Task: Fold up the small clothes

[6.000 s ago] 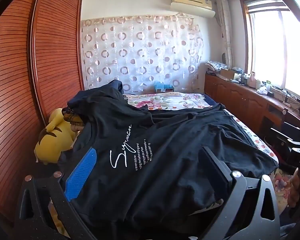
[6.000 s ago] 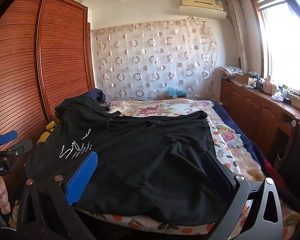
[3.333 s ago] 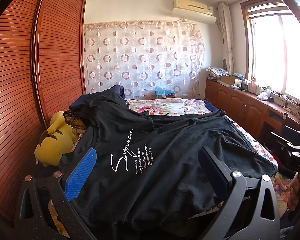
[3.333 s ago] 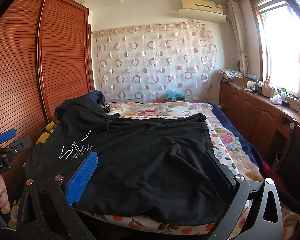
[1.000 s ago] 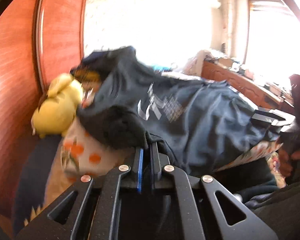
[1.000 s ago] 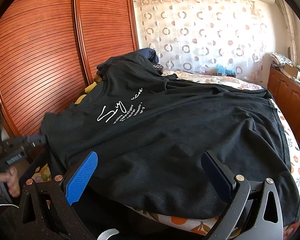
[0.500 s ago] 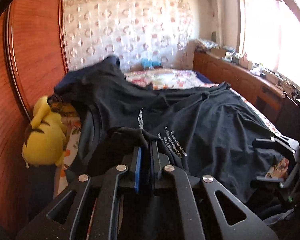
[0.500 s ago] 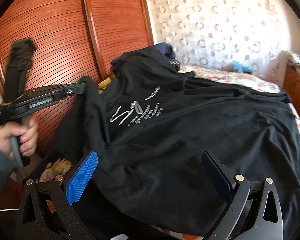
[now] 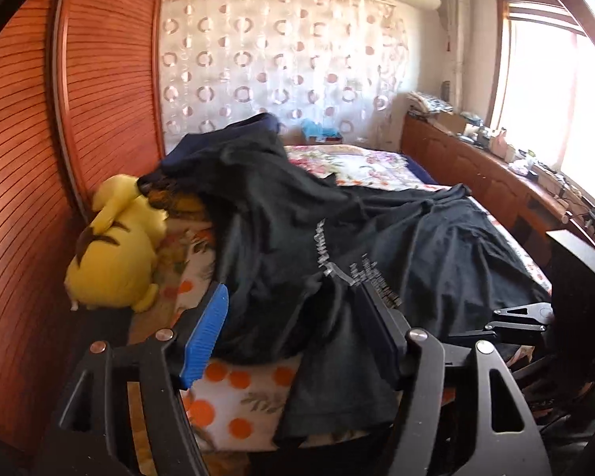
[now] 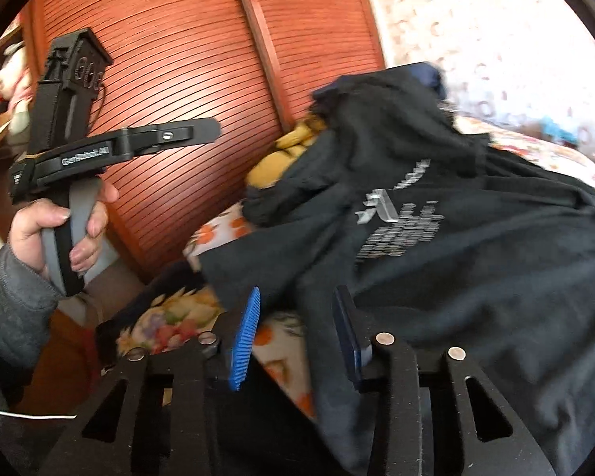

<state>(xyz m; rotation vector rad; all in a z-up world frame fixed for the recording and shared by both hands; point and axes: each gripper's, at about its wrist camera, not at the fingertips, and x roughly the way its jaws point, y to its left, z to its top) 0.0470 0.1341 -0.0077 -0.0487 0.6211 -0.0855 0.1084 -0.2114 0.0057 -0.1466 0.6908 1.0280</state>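
Black T-shirt (image 9: 396,238): spread over the near part of the bed, with white lettering on the chest. A fold has been thrown inward at the near left corner, so the print is partly doubled over. The far end is draped over a heap of dark clothes near the wardrobe.

Near hem of the shirt: hung over the bed's near edge, seen in the left wrist view as a flap in front of the mattress side.

Left gripper (image 9: 293,317): jaws have just been opening and are seen spread. The folded corner of the shirt lies between the fingers; the blue pad stands clear of the cloth, while it cannot be told whether the dark finger touches it.

Right gripper (image 10: 297,333): jaws have just been closing and are seen partly drawn together, with a gap between the pads. Shirt edge and floral sheet are seen beyond the gap; no cloth is pinched.

Left hand (image 10: 59,234): wrapped around the grey handle of the left tool, a grey sleeve at the wrist, held up in front of the wardrobe doors.

Bed (image 9: 234,392): covered by a sheet with orange dots and flowers.

Yellow plush toy (image 9: 115,246): lying at the bed's left side, against the wardrobe, beside the shirt.

Wardrobe (image 9: 23,182): slatted reddish wood doors along the left.

Curtain (image 9: 273,67): white with ring pattern, behind the bed.
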